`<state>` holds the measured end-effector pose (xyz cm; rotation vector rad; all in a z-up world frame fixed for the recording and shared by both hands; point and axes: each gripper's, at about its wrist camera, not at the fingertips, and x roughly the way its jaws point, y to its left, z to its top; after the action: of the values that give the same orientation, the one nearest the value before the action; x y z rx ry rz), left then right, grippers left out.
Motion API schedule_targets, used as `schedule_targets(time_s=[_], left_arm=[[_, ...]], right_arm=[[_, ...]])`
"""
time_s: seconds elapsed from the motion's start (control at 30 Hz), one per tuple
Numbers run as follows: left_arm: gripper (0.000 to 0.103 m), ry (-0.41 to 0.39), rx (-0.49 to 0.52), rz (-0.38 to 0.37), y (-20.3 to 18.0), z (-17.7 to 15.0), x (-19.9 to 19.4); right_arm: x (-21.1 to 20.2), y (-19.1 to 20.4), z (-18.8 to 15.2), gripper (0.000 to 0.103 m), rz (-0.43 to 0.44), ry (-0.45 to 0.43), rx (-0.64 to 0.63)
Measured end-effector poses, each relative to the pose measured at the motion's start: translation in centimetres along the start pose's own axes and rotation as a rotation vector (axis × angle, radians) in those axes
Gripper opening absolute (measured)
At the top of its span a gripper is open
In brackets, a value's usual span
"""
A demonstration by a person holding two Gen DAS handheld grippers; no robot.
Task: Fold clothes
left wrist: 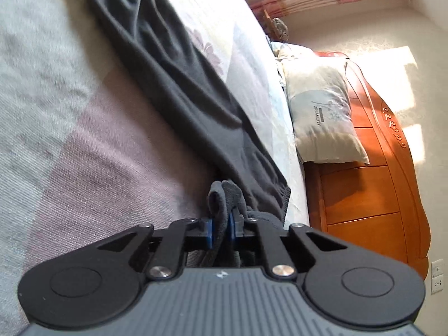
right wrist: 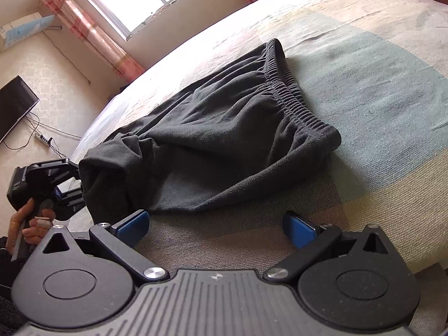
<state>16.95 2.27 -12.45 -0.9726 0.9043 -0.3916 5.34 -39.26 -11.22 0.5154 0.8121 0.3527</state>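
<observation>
The left claw (left wrist: 219,225) was clenched on a bunched fold of the dark pants (left wrist: 173,84), its blue pads (left wrist: 209,231) pressed against the cloth from both sides. It gripped at the leg end, probably so that end could be carried over toward the waistband (right wrist: 291,89) for a fold. The right claw (right wrist: 217,228) stood released, jaws wide and holding nothing, poised just short of the pants' near edge, perhaps waiting to pin or take that edge. The pants lay stretched across the bed (right wrist: 378,112), waistband toward the pillow (left wrist: 322,109), leg end at the bed's edge.

From the right wrist view, the left claw's tips were buried behind the fabric, with only its body and a hand (right wrist: 26,224) on the grip showing. Whether it held one leg or both could not be told. The pants' underside and far leg were hidden.
</observation>
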Motion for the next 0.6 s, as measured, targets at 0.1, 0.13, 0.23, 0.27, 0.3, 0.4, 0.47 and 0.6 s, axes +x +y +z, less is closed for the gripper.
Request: schedule_targets(time_s=[0.1,0.13,0.23,0.27,0.3,0.4,0.47,0.6], left_arm=[[0.009,-0.06,0.022,0.003,-0.6,0.3,-3.0],[0.009,-0.082,0.023,0.006,-0.6,0.5,-4.0],[0.009,-0.136,0.01,0.037,-0.1,1.1,-6.9],[0.009,-0.155,0.01,0.06,0.1,1.3,-7.8],[0.009,-0.169,0.009,0.08,0.3,1.5,-8.5],[0.009,-0.207,-0.005,0.12,1.0,1.8,-10.6],[0.009,-0.229,-0.006,0.152,1.4,2.0,-11.8],[0.009,-0.272,0.008,0.213,1.8,2.6,-13.8]], right_arm=[[0.1,0.2,0.1,0.103,-0.011,0.005,-0.007],[0.1,0.2,0.1,0.103,-0.013,0.007,-0.009],[0.2,0.3,0.2,0.103,-0.023,0.01,-0.013],[0.3,0.4,0.2,0.103,-0.027,0.013,-0.015],[0.4,0.5,0.3,0.103,-0.031,0.015,-0.017],[0.5,0.7,0.4,0.103,-0.045,0.023,-0.025],[0.6,0.9,0.4,0.103,-0.055,0.028,-0.033],[0.8,1.4,0.4,0.103,-0.081,0.041,-0.058]])
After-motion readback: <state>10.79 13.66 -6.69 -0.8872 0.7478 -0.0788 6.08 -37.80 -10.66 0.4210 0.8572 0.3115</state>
